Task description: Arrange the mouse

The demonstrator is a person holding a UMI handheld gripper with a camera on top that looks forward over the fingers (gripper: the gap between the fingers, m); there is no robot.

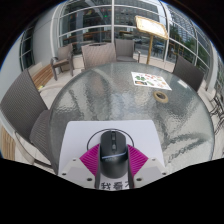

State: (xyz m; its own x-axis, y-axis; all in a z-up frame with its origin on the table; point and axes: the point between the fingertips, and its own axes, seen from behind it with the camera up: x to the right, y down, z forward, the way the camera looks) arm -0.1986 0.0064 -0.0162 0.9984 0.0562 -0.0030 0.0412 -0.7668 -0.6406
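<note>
Black mouse (113, 149) is sitting between the magenta pads (92, 160) of the tool (114, 165), its long axis running straight ahead along the fingers. Both pads are appearing to press its flanks, so the tool is gripping it. White mat (85, 133) is lying beneath on the glass desk (120, 95). Printing on the tool's base is showing but unreadable. Farther right, a patterned sheet (152, 80) is lying flat, markings illegible.

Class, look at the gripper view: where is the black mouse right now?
The black mouse sits between the gripper fingers, on a white sheet at the near end of the glass table.
</note>
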